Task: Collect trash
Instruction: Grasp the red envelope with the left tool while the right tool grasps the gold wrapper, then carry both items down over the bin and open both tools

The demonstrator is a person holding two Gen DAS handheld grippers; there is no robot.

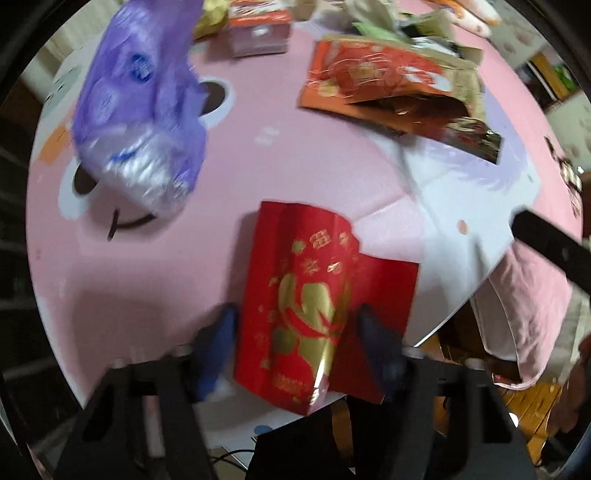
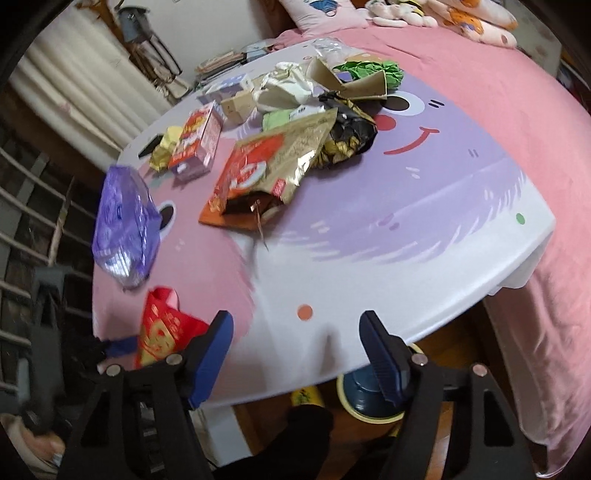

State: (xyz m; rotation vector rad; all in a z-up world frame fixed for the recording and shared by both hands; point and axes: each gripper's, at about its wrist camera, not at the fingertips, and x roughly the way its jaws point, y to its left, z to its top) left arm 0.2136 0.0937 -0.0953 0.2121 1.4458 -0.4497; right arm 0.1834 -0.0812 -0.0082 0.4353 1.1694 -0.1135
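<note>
Crowding the table (image 2: 424, 280), wrappers surround the left hand-held gripper (image 1: 297, 325) clamping a red envelope (image 1: 306, 306).

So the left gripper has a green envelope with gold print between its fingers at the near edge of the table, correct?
Not quite: the envelope is red, not green. The left wrist view shows it, with gold print, between the fingers of the left gripper at the near edge of the table.

Pink-and-lilac cartoon table (image 2: 424, 229) beside pink bedspread (image 2: 498, 74); plush toys (image 2: 461, 18) (heaped at bed's far end).
</note>
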